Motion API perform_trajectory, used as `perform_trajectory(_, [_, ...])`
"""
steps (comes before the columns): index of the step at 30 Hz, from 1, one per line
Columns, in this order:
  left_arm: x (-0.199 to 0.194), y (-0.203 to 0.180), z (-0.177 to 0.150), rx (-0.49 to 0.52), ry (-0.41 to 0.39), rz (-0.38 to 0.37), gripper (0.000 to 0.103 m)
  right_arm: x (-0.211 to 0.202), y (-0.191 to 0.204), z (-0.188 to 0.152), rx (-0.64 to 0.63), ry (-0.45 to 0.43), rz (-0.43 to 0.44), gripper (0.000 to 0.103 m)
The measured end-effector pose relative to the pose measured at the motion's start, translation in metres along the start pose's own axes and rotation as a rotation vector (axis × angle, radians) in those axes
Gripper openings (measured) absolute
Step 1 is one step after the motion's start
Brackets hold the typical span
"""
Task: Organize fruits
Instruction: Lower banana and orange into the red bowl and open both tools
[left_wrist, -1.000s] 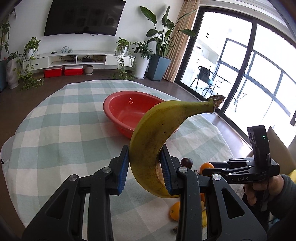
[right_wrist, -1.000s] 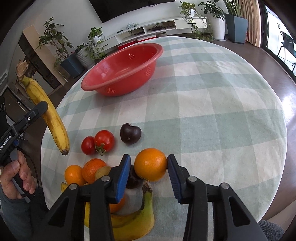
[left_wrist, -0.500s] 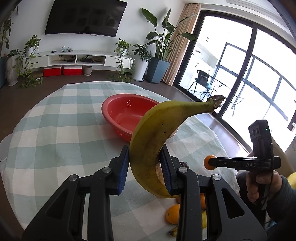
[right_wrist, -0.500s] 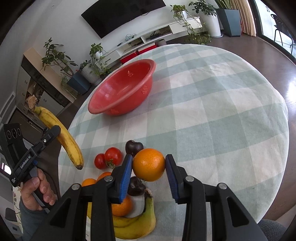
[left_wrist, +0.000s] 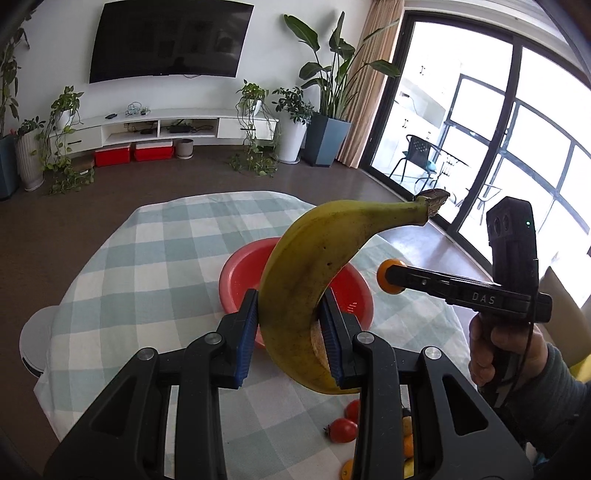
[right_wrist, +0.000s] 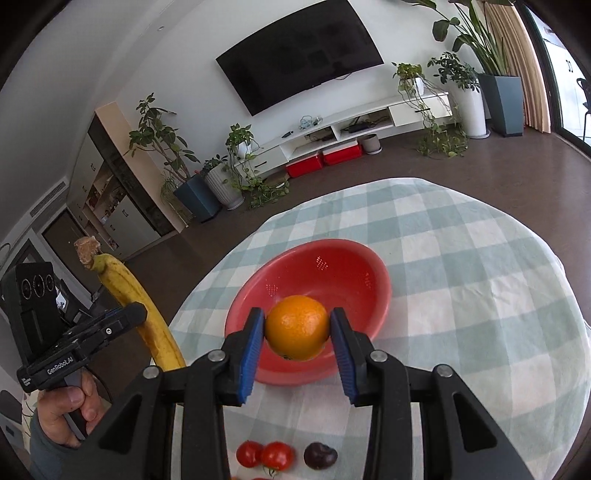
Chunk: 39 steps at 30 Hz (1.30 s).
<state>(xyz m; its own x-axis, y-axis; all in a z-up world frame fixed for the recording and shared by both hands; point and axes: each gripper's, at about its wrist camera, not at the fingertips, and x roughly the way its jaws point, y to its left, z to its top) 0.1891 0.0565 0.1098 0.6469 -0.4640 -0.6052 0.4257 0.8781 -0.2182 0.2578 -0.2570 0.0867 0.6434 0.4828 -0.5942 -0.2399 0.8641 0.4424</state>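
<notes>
My left gripper (left_wrist: 290, 334) is shut on a yellow banana (left_wrist: 314, 280), held in the air before the red bowl (left_wrist: 236, 273); the banana hides much of the bowl. My right gripper (right_wrist: 297, 341) is shut on an orange (right_wrist: 297, 326), held above the near side of the red bowl (right_wrist: 332, 269). The right gripper also shows in the left wrist view (left_wrist: 391, 282), and the banana in the right wrist view (right_wrist: 129, 291). Two tomatoes (right_wrist: 266, 455) and a dark plum (right_wrist: 320, 456) lie on the checked cloth near me.
The round table (right_wrist: 461, 258) wears a green and white checked cloth. More small fruit (left_wrist: 369, 439) lies at its near edge. Plants (left_wrist: 321, 110), a TV unit (left_wrist: 155, 129) and large windows stand beyond.
Both grippers rose and moved forward toward the bowl. The orange was lifted off the fruit pile and now hangs over the bowl. The banana stays gripped.
</notes>
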Motion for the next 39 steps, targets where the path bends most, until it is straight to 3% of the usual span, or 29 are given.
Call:
perform_trajectory(8, [0.057, -0.007, 0.038, 0.033, 0.156, 0.02, 0.03, 0.07, -0.023, 0.007, 0.035, 0.139, -0.003, 0.039])
perform_trajectory(22, [0.166, -0.022, 0.046, 0.164, 0.423, 0.157, 0.03, 0.084, -0.022, 0.001, -0.083, 0.133, -0.108, 0.039])
perform_trajectory(31, [0.216, -0.022, 0.029, 0.201, 0.52, 0.21, 0.03, 0.089, -0.019, 0.0, -0.123, 0.141, -0.148, 0.04])
perform_trajectory(39, [0.23, -0.012, 0.017, 0.193, 0.533, 0.254, 0.032, 0.093, -0.02, -0.002, -0.142, 0.142, -0.18, 0.04])
